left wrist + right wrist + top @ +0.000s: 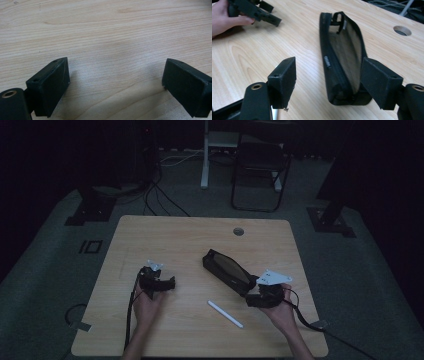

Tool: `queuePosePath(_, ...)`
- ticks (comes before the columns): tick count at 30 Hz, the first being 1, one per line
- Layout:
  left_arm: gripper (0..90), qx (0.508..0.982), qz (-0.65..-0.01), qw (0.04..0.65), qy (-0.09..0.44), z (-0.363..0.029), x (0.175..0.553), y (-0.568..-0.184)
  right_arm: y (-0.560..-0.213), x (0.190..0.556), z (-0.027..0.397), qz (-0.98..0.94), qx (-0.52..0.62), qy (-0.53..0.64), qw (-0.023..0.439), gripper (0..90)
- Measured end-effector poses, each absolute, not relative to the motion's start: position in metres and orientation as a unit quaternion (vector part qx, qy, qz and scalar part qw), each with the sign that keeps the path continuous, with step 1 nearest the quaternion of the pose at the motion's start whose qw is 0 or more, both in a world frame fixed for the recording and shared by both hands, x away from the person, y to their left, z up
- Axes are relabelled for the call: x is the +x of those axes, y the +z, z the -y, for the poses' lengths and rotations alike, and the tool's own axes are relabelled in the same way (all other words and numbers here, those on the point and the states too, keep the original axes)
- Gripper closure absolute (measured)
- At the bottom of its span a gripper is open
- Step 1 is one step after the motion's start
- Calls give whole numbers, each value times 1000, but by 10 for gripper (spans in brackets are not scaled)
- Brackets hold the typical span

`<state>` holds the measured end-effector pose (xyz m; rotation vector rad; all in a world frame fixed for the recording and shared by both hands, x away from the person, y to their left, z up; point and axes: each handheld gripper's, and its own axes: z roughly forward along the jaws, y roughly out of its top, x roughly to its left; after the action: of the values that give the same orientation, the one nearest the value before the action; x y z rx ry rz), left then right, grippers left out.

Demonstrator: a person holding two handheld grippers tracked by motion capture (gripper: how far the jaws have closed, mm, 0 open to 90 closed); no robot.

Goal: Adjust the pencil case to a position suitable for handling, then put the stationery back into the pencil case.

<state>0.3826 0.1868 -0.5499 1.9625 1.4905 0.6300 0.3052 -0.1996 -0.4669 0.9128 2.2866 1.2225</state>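
Pencil case, black with a mesh side and a zipper, lies flat on the wooden counter right of the middle, its near end between the spread jaws of the right tool; whether either jaw touches it cannot be told. In the high view the case runs diagonally from the centre down toward the right tool, which the right hand holds at the case's lower end, a grey plate on top and a cable trailing to the counter's edge. A white pen lies on the bare wood just below the case, between the two hands. The left tool has its jaws wide apart with nothing between them, bare wood grain beneath. From above, the left tool sits well apart from the case on the left half, gripped by the left hand. A round cable hole sits near the far edge. Beyond it stand a dark chair and floor cables.
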Motion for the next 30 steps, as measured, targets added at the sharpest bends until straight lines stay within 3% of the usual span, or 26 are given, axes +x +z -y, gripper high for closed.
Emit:
queuePosePath(7,79,737,-560,295,237,-187,383,-550,-470,297,191,-823,304,441,190,348)
queuePosePath(30,79,738,-560,295,236,-186,382,-550,-479,291,182,-837,284,434,175,352)
